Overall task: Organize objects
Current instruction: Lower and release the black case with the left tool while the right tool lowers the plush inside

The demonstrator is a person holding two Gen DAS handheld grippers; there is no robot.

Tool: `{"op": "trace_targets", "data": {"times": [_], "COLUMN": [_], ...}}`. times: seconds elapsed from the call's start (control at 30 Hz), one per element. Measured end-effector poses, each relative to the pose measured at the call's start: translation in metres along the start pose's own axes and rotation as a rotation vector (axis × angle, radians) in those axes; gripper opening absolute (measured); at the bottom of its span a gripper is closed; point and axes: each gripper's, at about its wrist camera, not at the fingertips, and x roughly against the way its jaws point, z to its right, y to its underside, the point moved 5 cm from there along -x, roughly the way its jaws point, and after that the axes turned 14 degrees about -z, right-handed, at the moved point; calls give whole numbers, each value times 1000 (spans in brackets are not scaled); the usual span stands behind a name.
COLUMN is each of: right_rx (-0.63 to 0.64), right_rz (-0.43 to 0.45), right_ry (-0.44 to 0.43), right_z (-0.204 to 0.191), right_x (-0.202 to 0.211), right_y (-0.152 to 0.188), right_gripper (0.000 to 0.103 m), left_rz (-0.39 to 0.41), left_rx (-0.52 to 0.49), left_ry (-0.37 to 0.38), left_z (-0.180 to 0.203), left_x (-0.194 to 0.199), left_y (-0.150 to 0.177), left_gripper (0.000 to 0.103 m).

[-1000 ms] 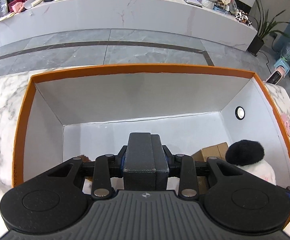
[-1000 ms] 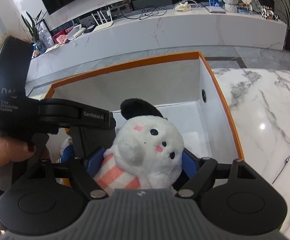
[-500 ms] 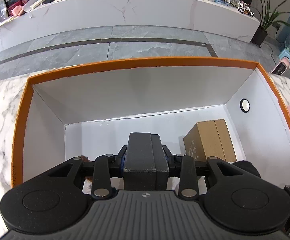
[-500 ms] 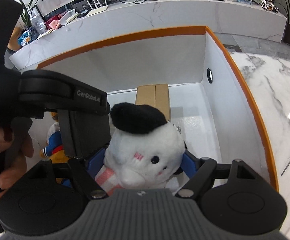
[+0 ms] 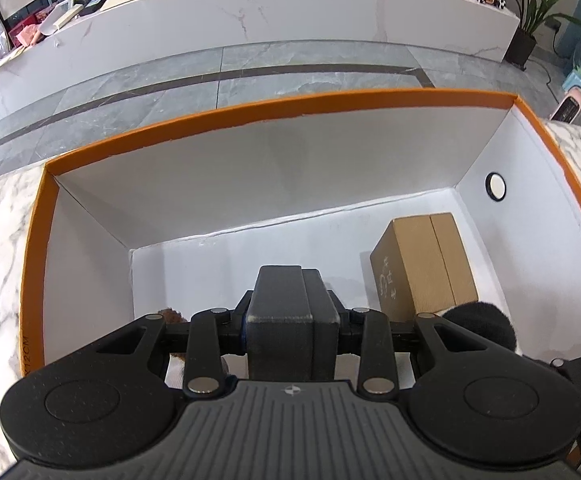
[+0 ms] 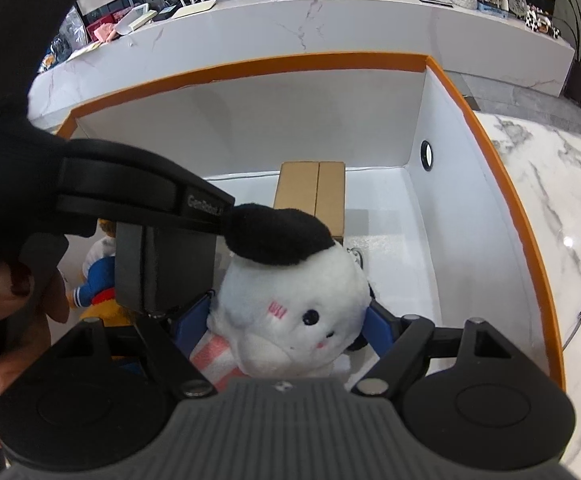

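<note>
While the right hand-held gripper (image 6: 290, 320) grips the white plush (image 6: 294, 304) inside the orange-rimmed box (image 6: 502, 184), it should lower clear of the cardboard carton (image 6: 310, 192) before releasing, the left hand-held gripper (image 5: 292, 320) shut empty.

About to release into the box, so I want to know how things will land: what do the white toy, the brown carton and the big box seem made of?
White toy: soft plush, fuzzy pile, black fleecy cap.
Brown carton: matte kraft cardboard, apparently, with a centre seam on top.
Big box: probably stiff paperboard, smooth white inside, orange rim.
</note>
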Motion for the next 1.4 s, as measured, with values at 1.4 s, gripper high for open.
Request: {"op": "trace_targets", "data": {"times": [1.4], "right_rx": [70], "right_rz": [57], "right_ry": [106], "right_z": [-14], "right_x": [19], "right_y": [2], "right_gripper": [95], "left_rz": [60], "left_rx": [12], "left_ry": [-38], "left_z": [0], "left_x": [27], "left_y": [8], "left_gripper": [59]}}
